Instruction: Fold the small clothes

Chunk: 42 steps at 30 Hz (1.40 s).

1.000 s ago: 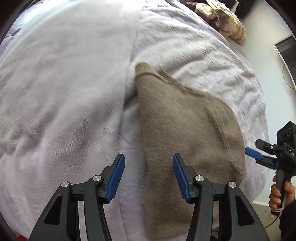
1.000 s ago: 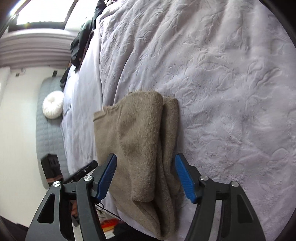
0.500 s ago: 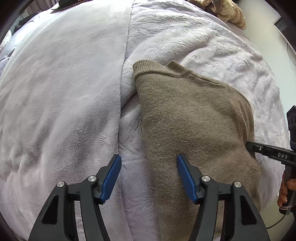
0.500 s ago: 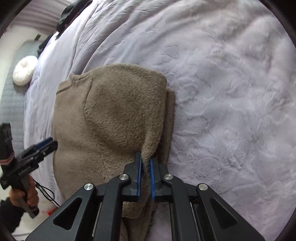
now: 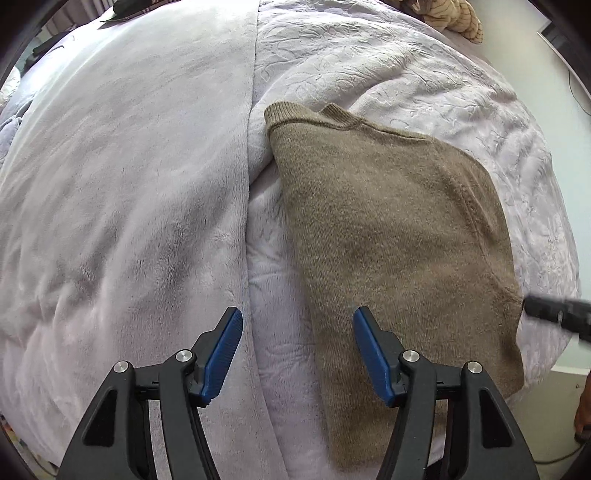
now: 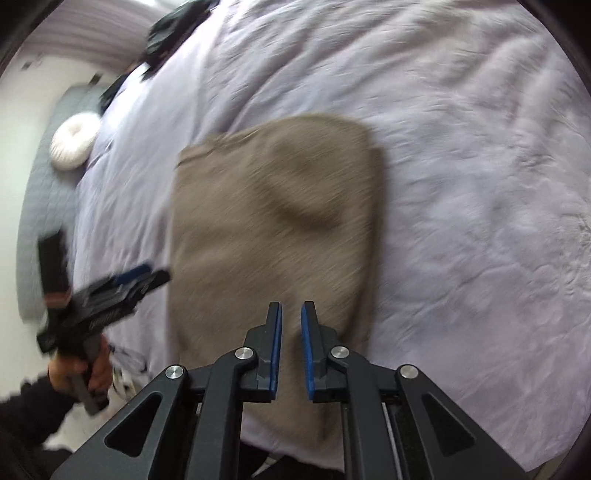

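Open bedspread [image 5: 129, 184] beside sweater [image 5: 388, 221]

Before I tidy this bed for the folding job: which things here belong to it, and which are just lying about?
Part of the job:
- sweater
- left hand-held gripper
- right hand-held gripper

Lying about:
- white cushion
- dark clothes
- tan striped cloth

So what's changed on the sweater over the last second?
The right gripper closed its fingers on the folded edge of the sweater and pulled it; they have just been opening slightly, and blur hides whether cloth is between them. The left gripper has just been opening a little, empty. The sweater stays on the bedspread.
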Tool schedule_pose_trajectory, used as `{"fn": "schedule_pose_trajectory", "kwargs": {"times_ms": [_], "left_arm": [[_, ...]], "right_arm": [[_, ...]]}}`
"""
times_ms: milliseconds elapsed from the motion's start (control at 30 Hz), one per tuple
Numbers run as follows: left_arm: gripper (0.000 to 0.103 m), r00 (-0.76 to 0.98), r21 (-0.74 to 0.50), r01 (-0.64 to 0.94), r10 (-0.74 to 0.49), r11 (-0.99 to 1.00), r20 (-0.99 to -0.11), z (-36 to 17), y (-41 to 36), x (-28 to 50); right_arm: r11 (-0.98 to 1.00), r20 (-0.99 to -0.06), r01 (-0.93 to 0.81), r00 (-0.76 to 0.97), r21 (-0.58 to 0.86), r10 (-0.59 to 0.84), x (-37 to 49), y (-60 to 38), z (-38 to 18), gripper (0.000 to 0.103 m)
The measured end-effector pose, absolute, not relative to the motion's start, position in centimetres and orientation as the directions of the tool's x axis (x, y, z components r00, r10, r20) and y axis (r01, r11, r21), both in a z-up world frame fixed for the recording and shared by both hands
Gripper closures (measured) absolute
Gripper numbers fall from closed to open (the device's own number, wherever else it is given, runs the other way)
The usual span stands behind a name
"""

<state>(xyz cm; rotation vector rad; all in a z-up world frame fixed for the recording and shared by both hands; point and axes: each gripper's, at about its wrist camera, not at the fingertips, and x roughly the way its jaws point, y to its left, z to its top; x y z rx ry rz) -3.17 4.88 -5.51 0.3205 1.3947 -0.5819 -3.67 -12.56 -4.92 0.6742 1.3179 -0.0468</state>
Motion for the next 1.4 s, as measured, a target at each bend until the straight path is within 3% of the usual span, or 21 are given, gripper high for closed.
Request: {"fn": "schedule_pose_trajectory", "kwargs": {"times_ms": [300,1167,1200,1267,1300,1333,1400], "left_arm": [[0.039,0.053,-0.129,0.560,-0.191,0.819,-0.980,-5.3,5.0,-3.5],[0.039,0.008,-0.135,0.550,-0.167,0.824,-0.986,-2.9,4.8,-5.4],[0.039,0.003,-0.137,0.546,-0.165,0.827,-0.986,-2.8,4.7,-5.4],[0.039,-0.012,-0.145,0.537,-0.165,0.831,-0.986,-2.7,4.6,-5.3],[0.039,-0.021,-0.157,0.527,-0.172,0.835,-0.985,-2.7,4.6,-5.2],[0.038,-0.022,-0.162,0.521,-0.177,0.838,-0.984,-2.6,4.7,-5.2],[0.005,-0.013,-0.163,0.512,-0.182,0.843,-0.983,-2.3,4.7,-5.1]], "right_arm": [[0.806,-0.925,0.457,0.134,0.376,0.356,-5.0,-10.2,-9.2,0.096],[0.786,-0.965,0.560,0.155,0.263,0.212,-2.7,-10.8,-4.5,0.090],[0.790,-0.966,0.556,0.155,0.258,0.206,-2.2,-10.7,-4.3,0.084],[0.800,-0.970,0.550,0.155,0.242,0.187,-1.5,-10.4,-3.9,0.049],[0.804,-0.972,0.547,0.158,0.233,0.174,-1.2,-10.3,-3.6,0.022],[0.809,-0.972,0.542,0.172,0.228,0.159,-0.8,-10.1,-3.1,0.018],[0.817,-0.972,0.530,0.182,0.227,0.151,-0.1,-9.8,-2.6,0.018]]}}
